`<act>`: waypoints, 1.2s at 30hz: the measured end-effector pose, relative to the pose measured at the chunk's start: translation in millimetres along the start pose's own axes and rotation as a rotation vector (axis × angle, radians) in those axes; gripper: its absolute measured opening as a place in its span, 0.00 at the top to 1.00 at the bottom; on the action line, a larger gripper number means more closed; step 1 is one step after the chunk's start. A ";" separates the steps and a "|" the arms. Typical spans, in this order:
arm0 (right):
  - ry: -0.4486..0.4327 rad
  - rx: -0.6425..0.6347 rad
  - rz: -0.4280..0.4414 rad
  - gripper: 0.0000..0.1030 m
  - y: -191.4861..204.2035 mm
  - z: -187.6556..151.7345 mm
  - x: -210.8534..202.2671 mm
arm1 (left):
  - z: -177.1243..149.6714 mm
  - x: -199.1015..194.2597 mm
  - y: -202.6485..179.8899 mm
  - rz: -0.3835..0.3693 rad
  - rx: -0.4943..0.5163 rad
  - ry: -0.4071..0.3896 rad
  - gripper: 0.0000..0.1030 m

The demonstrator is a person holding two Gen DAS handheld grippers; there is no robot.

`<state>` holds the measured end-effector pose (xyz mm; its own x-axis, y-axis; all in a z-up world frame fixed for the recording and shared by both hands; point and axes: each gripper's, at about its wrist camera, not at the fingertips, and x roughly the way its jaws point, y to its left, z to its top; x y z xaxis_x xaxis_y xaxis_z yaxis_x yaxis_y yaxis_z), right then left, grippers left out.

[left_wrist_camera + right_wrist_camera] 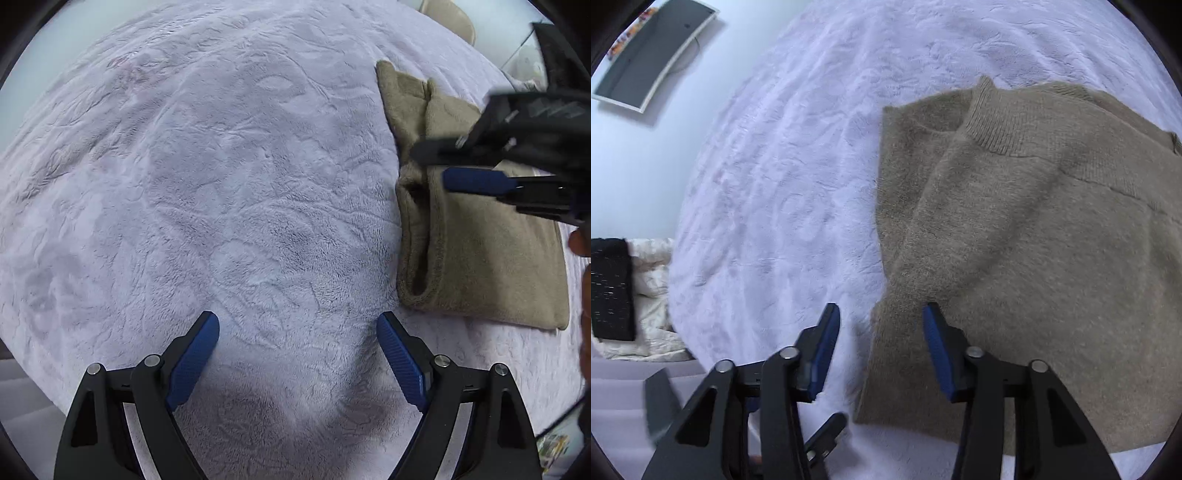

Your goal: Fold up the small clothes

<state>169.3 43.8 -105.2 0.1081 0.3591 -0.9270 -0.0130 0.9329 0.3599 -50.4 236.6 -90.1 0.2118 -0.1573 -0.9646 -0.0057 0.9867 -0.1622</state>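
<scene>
Lying folded on the blanket (221,184), the sweater (1034,240) shows its ribbed collar up top and one sleeve laid across the body, which reads to me as a fold nearly done. My right gripper (881,317) hangs over its near left edge, jaws partly apart with nothing pinched; one pad is above the knit, the other above bare blanket, placed as if to catch that edge. My left gripper (297,325) stands wide and empty over the blanket, well clear of the sweater, likely waiting its turn. The sweater's far right side runs out of both views, so the hem there is hidden.
</scene>
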 end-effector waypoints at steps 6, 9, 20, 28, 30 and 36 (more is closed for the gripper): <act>-0.016 -0.056 -0.013 0.93 3.7 -0.8 3.6 | 7.8 -15.5 20.1 -0.026 -0.053 -0.033 0.15; 0.041 -0.214 -0.064 0.93 18.9 -5.2 20.6 | 9.2 -11.8 26.3 -0.034 -0.049 -0.023 0.15; 0.001 -0.188 -0.003 0.88 -2.5 -26.5 -25.2 | 16.3 -19.5 15.7 -0.051 -0.026 -0.032 0.15; 0.098 -0.169 0.041 0.88 -0.4 -73.3 19.2 | 7.5 -30.1 27.6 -0.012 -0.049 -0.018 0.15; 0.094 -0.139 0.057 0.88 -2.2 -80.0 20.3 | 5.9 -31.4 26.7 0.008 -0.039 -0.014 0.15; 0.118 -0.121 0.088 0.88 -13.8 -95.6 -0.2 | 7.8 -35.0 6.2 0.009 0.009 0.001 0.15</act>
<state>74.4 33.4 -120.0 -0.0155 0.4337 -0.9009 -0.1377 0.8915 0.4315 -50.2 248.5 -55.7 0.2104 -0.1486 -0.9663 0.0010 0.9884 -0.1518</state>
